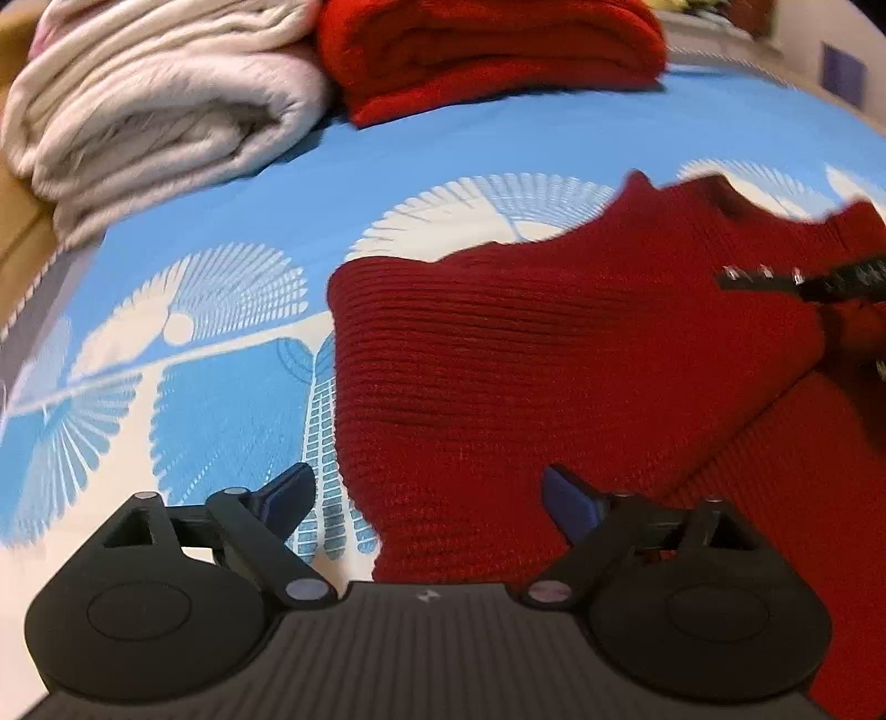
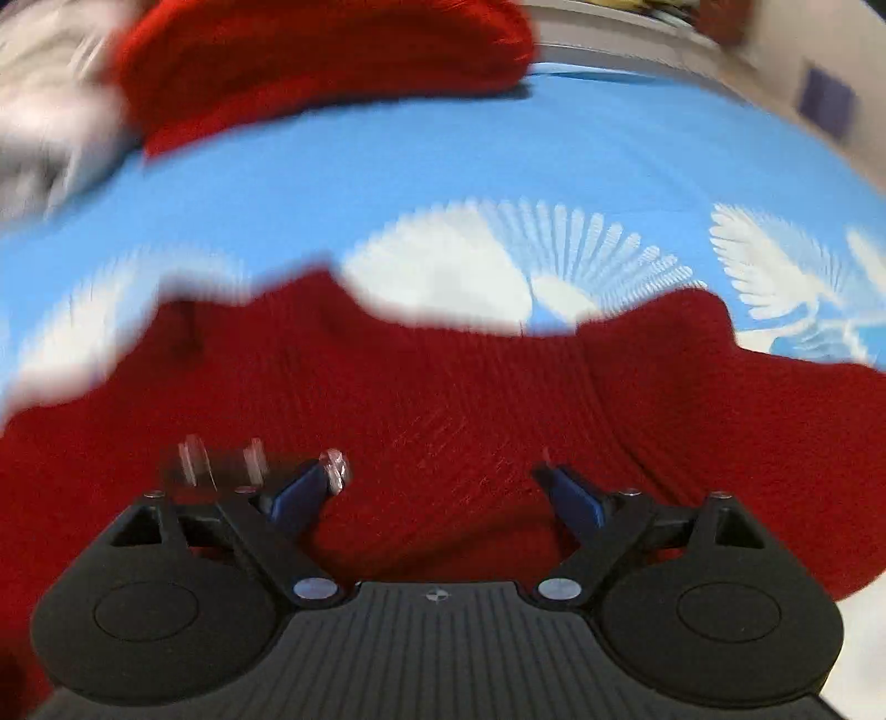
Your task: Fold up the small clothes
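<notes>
A dark red knitted sweater (image 1: 554,360) lies spread on a blue bedsheet with white fan patterns (image 1: 415,149), its ribbed fabric partly folded over itself, with a diagonal fold edge running toward the near right. In the right wrist view the same sweater (image 2: 443,399) fills the near half of the picture, blurred.

The left gripper (image 1: 426,498) hovers over the sweater's near left edge, jaws spread wide with nothing between them; its left finger is over the sheet, its right finger over the knit. The right gripper (image 2: 437,487) is likewise spread wide above the middle of the sweater, pinching nothing.

At the far edge of the bed lie a folded red knit (image 1: 487,50) and, to its left, a folded cream blanket (image 1: 155,105), touching it.
</notes>
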The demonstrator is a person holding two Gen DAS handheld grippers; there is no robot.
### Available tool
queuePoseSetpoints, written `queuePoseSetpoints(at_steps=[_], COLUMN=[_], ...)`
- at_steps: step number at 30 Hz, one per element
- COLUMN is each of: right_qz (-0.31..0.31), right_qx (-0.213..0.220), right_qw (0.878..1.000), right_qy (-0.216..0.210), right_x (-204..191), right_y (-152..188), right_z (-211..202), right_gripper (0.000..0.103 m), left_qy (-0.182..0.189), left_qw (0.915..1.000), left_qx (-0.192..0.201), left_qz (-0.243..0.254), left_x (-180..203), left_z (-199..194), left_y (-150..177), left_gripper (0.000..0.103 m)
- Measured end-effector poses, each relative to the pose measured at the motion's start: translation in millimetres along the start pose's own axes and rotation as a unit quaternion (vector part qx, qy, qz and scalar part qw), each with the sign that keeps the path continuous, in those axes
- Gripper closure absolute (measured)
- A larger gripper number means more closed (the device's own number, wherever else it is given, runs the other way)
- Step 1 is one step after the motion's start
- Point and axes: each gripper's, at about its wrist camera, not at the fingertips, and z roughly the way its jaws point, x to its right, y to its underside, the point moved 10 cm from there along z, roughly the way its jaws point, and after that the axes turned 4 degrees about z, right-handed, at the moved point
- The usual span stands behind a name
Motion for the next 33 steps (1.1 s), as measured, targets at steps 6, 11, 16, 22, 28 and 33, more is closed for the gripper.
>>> queuePoseSetpoints(at_steps=[6,11,16,22,28,33], right_qz=[0.013,0.094,0.153,-0.018,0.028,-0.007], right_qx=[0.006,0.019,-0.010,0.058,0.093,0.064], right_qw=[0.999,0.992,0.982,0.998,0.995,0.998], right_qy=[-0.042,-0.087,-0.111,-0.026,-0.014,0.022], right_x=[56.3,74.9,59.9,16.4,51.2,63.9], right_y=[65.6,52.7,28.3,13.4,-26.4,-0.4], right_z=[-46.6,-70.9,-35.6,-33.0,-49.2,-7.6], right_gripper=[0.011,0.011,0.010,0.097,0.097,0.093], left_qy=[-0.005,0.010,0.047,0.026,0.040,-0.022], left_qw=[0.9994,0.9995,0.9978,0.9878,0.9794,0.9908], left_qx=[0.000,-0.002,-0.016,-0.003,-0.002,-0.005], left_qz=[0.034,0.030,-0.045,-0.154,-0.198,-0.134], left_x=[10.5,8.7,-15.4,-58.6,-64.2,-48.5], left_z=[-3.1,-5.0,2.8,7.3,7.4,13.9], left_y=[6.4,5.4,6.5,3.7,2.1,0.2], left_gripper=[0.007,0.007,0.007,0.007,0.000,0.000])
